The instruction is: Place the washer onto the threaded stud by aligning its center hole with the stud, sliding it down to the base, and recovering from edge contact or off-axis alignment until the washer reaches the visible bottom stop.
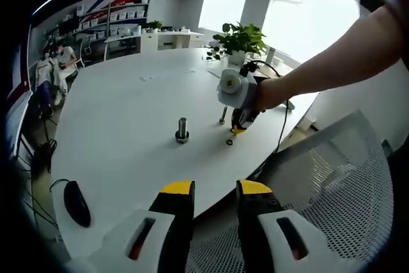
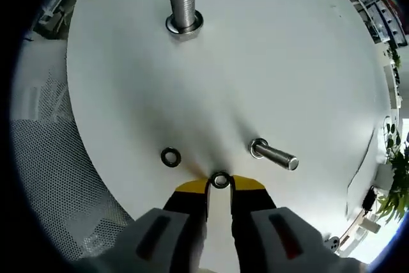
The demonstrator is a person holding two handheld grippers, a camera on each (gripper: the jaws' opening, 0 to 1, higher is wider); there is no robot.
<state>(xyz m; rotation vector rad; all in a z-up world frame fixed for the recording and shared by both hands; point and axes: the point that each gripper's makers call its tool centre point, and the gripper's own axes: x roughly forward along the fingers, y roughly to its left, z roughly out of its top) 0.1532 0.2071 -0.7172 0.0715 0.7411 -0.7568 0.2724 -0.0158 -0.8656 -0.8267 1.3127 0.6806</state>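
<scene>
In the right gripper view, the right gripper (image 2: 220, 182) comes up from the 6 o'clock edge. Its two black jaws with yellow tips are pinched onto a small shiny metal ring washer (image 2: 220, 180), which sits right between the tips, just over the round white table (image 2: 268, 68). A second small dark ring (image 2: 170, 157) lies flat on the table at about 10 o'clock from the held washer, close by but not touching it. A short silver bolt (image 2: 273, 154) lies on its side at about 2 o'clock from the washer, also near. Far up at 12 o'clock stands the tall grey threaded metal stud (image 2: 183, 2), upright on its round base. The stud is well apart from the washer.

In the left gripper view, the left gripper (image 1: 215, 193) rises from 6 o'clock. Its yellow-tipped jaws stand apart with a gap between them and nothing in it. It hangs over the near table edge (image 1: 115, 132) and a grey mesh chair back (image 1: 332, 190). The stud (image 1: 182, 130) stands near the middle of the view. At 3 o'clock from it, a person's hand (image 1: 268, 93) holds the right gripper (image 1: 235, 127) tip-down on the table. A black computer mouse (image 1: 77, 202) lies at 8 o'clock. A green potted plant (image 1: 239, 41) stands at 1 o'clock on the far table edge.
</scene>
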